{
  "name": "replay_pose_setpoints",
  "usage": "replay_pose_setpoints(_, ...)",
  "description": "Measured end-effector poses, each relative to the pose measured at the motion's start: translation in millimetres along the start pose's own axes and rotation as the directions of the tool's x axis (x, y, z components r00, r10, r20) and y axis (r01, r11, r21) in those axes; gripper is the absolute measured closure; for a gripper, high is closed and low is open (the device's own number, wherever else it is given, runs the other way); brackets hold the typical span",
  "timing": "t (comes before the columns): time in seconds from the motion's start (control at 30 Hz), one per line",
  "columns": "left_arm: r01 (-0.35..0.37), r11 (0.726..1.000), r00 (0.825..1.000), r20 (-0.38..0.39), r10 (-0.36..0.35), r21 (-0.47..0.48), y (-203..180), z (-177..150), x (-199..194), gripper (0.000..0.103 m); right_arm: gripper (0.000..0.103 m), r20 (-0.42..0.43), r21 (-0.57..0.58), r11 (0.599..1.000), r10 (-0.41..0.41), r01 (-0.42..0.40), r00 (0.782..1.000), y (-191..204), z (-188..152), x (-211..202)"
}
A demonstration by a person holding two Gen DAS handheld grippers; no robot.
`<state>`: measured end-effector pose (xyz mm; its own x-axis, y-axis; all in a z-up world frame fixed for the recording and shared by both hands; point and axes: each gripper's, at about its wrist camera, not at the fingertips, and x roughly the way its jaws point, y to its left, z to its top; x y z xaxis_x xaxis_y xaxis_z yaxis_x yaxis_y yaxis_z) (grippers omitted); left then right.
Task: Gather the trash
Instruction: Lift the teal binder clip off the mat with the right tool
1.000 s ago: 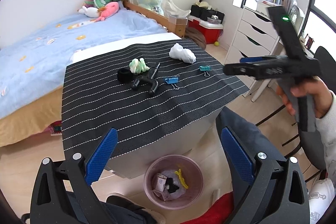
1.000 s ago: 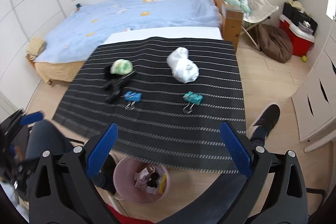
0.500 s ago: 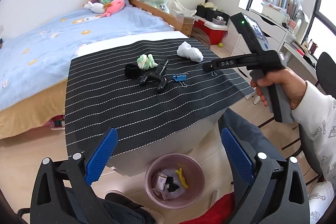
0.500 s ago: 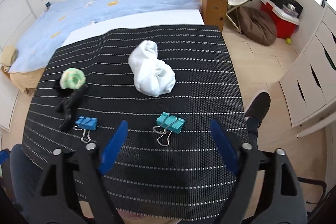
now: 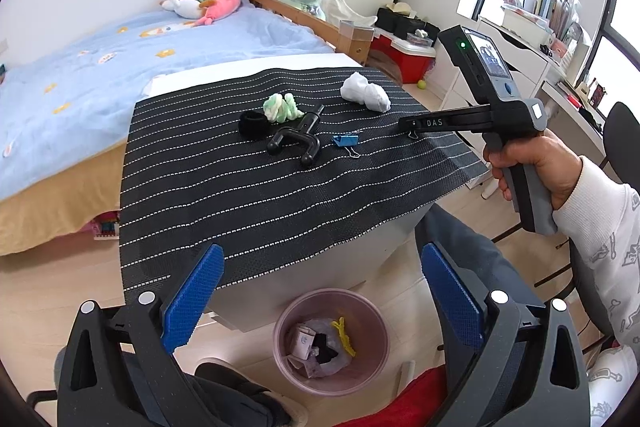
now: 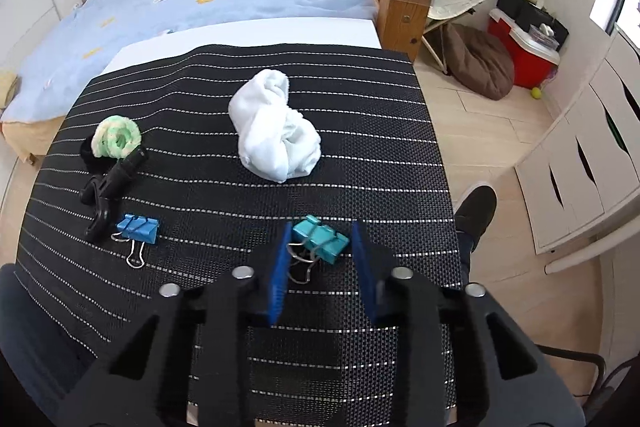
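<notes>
Bedroom counter [image 6: 248,307] | teal clip [image 6: 319,239] lay crosswise betw. pads of right hand-held gripper [image 6: 320,267], clenched on it | left hand-held gripper [image 5: 320,299] released, farther, above bin [image 5: 332,339]

Left claw [image 5: 320,291] gapes wide above the pink bin [image 5: 332,341].

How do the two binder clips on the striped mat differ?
The teal binder clip sits between the right gripper's fingers, which have closed on it; the blue binder clip lies free, beside a black Y-shaped tool. The teal one lies nearer the mat's right edge, the blue one further left. Both are small clips with wire handles.
</notes>
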<state>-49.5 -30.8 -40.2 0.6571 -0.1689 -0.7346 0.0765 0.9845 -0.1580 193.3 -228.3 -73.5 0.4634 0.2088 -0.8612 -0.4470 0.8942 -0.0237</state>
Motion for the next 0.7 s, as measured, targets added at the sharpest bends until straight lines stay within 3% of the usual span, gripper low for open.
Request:
replay_pose_setpoints(0.4,-0.015,1.0,1.0,0.008,0.015,0.014,1.2,6.7,0.8,0.008,0.075,0.047,-0.048,0.996,0.076,-0.074,0.996,5.6,-4.6,-26.4)
replay_pose_setpoints(0.7,-0.019,0.999,1.0,0.019,0.018,0.048,5.4,35.3,3.6,0.008,0.075,0.067,-0.098,0.983,0.165,-0.158,0.984,14.8,-11.8,-54.3)
